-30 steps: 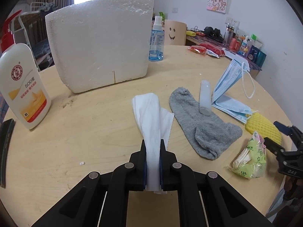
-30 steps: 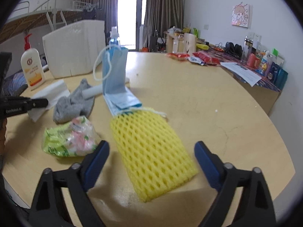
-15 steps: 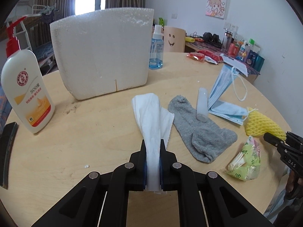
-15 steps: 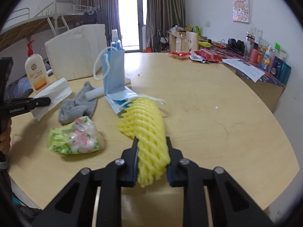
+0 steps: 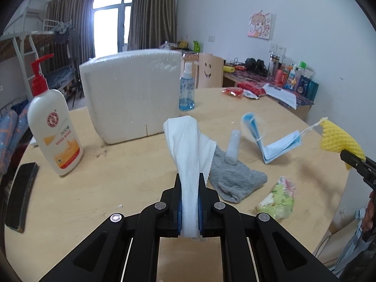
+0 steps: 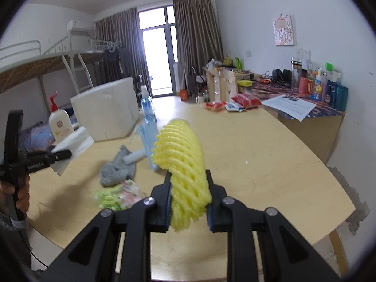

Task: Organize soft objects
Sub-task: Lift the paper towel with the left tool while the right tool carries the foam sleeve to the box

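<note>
While L fingers [image 5: 190, 188] clamp white tissue [image 5: 188, 145], R fingers [image 6: 188, 188] clamp yellow foam net [image 6: 183, 159] above table [image 6: 270, 164].

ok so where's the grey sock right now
The sock lies on the table in the left wrist view, just right of the tissue, with a white tube resting on it and the green packet nearby.

Black fingers [image 5: 175, 202], blue pads [image 6: 167, 208], silver screws.

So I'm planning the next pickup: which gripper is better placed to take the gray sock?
Neither is free. Left gripper, shut on the white tissue, sits nearer the gray sock.
</note>
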Demonstrator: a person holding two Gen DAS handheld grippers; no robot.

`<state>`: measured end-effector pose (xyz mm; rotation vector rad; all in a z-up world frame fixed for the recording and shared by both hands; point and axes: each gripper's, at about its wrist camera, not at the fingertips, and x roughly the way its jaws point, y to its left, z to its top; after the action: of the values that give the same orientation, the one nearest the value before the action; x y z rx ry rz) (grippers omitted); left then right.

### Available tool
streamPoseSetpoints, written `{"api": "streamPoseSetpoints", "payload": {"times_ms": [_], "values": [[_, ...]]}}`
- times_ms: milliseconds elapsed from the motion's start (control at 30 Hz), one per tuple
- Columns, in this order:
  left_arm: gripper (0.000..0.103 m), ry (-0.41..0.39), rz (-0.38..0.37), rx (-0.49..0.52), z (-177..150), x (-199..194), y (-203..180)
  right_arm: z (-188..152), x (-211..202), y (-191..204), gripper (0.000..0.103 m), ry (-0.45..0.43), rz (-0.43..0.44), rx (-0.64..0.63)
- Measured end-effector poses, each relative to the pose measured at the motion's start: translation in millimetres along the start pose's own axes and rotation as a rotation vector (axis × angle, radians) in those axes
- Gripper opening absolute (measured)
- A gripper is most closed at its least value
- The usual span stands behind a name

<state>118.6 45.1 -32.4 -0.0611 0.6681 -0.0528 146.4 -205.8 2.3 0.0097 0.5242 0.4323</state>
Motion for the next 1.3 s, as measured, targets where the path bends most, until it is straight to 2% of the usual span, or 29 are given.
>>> {"api": "streamPoseSetpoints", "payload": {"times_ms": [33, 133, 233, 533, 667, 733, 967, 1100, 1300], "values": [[0.01, -0.008, -0.001, 0.001, 0, -3, -1, 0, 4, 3, 0.026, 0.02, -0.006, -0.015], [0.01, -0.017, -0.005, -0.001, -2, -9, -1, -16, 33, 17, 0.025, 0.151, -0.111, -0.153], [0.01, -0.029, 0.0, -0.002, -4, -16, 0, -23, 31, 11, 0.025, 0.169, -0.104, -0.142], [0.01, -0.058, 0.015, -0.009, -11, -30, -1, -25, -6, -11, 0.025, 0.088, -0.131, -0.09], [0.01, -0.079, 0.024, -0.001, -16, -37, -4, -24, -11, -6, 0.025, 0.047, -0.116, -0.079], [0.01, -0.101, 0.037, 0.003, -17, -45, -4, -18, -15, -1, 0.024, 0.017, -0.082, -0.075], [0.01, -0.253, 0.097, 0.023, -9, -92, -8, 8, -37, 34, 0.024, -0.13, 0.024, -0.115], [0.01, -0.325, 0.163, 0.029, -1, -109, -8, 22, -46, 52, 0.024, -0.215, 0.084, -0.135], [0.01, -0.423, 0.194, 0.033, 7, -133, -10, 35, -55, 67, 0.024, -0.295, 0.157, -0.129]]}}
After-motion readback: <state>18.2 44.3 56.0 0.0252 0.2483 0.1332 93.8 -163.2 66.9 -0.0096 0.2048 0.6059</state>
